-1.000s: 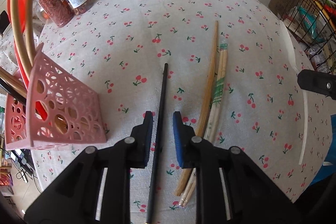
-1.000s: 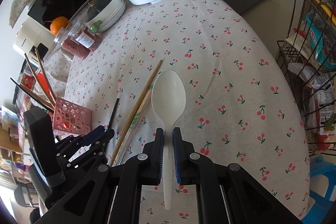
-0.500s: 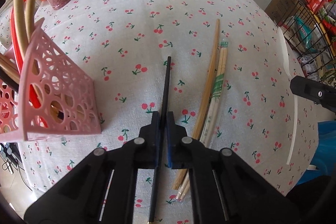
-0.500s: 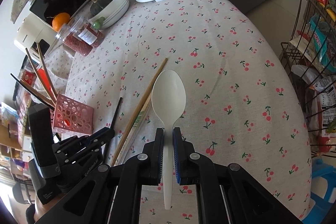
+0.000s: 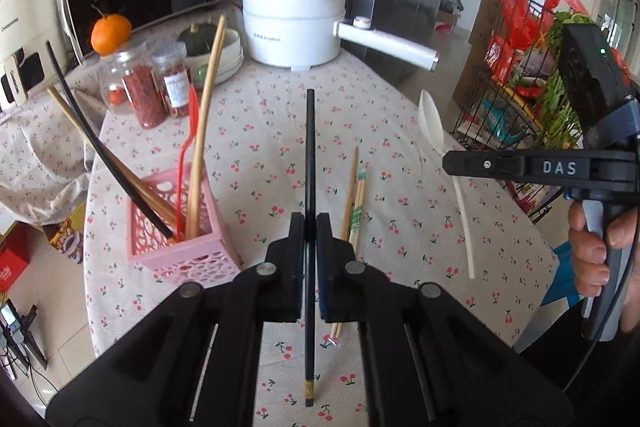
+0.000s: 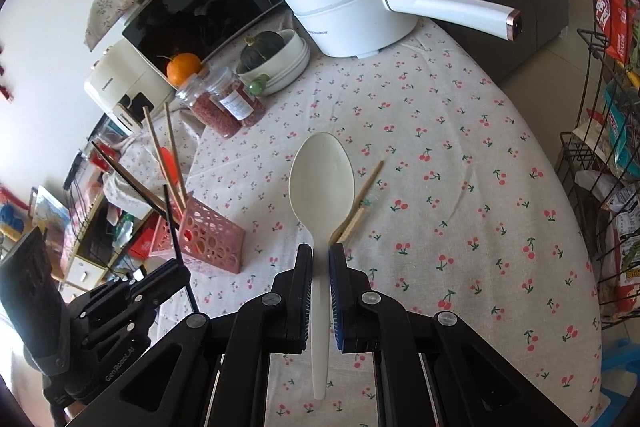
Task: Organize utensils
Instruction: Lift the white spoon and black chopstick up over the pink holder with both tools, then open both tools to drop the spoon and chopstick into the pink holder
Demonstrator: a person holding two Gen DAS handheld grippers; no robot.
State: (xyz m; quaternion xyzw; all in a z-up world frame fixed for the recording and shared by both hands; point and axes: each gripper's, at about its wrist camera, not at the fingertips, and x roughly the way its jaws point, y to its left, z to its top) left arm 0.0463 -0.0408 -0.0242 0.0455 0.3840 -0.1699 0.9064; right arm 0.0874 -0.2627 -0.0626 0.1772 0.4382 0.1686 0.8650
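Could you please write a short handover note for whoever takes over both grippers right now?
Left gripper: shut on the black chopstick, lifted clear of the cherry tablecloth.
Right gripper: shut on the white spoon, also in the air.
Pink basket: upright at the table's left edge, already holding several chopsticks and a red utensil.
On the cloth: a loose wooden chopstick and a paper-banded pair.
Done: both items picked up.
Left: drop both into the basket, then collect the wooden chopsticks.

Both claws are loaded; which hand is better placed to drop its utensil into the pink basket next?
Probably left: its claw grips the black chopstick right beside the pink basket. The right claw with the white spoon sits farther over.
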